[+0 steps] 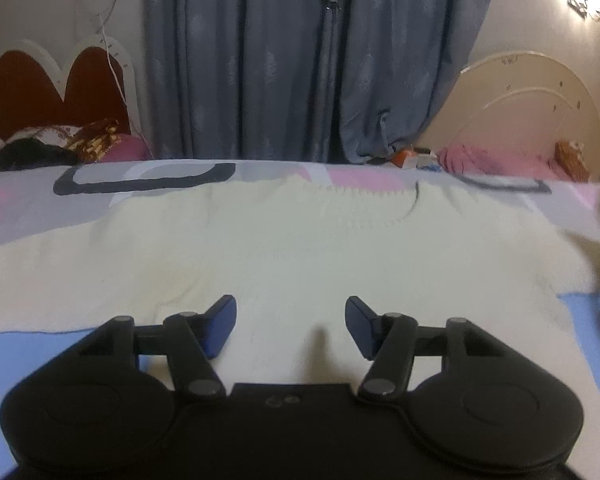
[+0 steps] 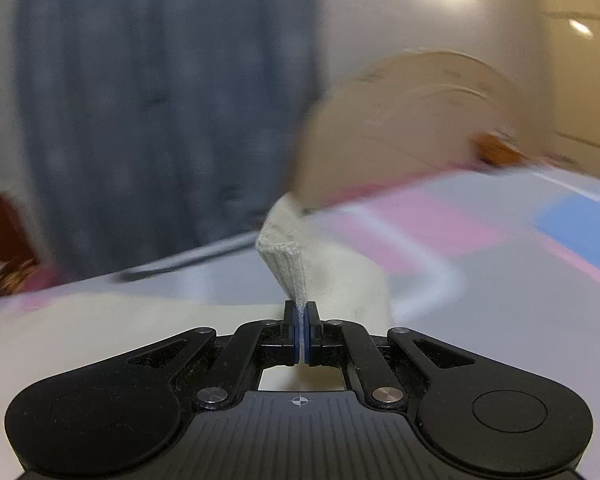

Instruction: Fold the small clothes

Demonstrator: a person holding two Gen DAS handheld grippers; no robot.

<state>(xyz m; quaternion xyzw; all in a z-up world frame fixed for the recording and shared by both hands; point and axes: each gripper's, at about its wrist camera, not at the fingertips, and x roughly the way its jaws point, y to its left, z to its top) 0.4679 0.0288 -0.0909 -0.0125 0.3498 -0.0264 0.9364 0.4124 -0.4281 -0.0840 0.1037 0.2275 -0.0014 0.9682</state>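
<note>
The cream sweater lies spread on the bed. Only the right view shows the right gripper pinching its ribbed cuff, lifted above the sweater. The left gripper hovers over the sweater's near hem, jaws half-open, empty.

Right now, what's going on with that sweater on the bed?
A person is folding a cream knit sweater spread flat on the patterned bedspread. The right tool is shut on the ribbed cuff of a sleeve, lifting it off the bed. The left tool is open above the sweater's lower part, gripping nothing.
</note>
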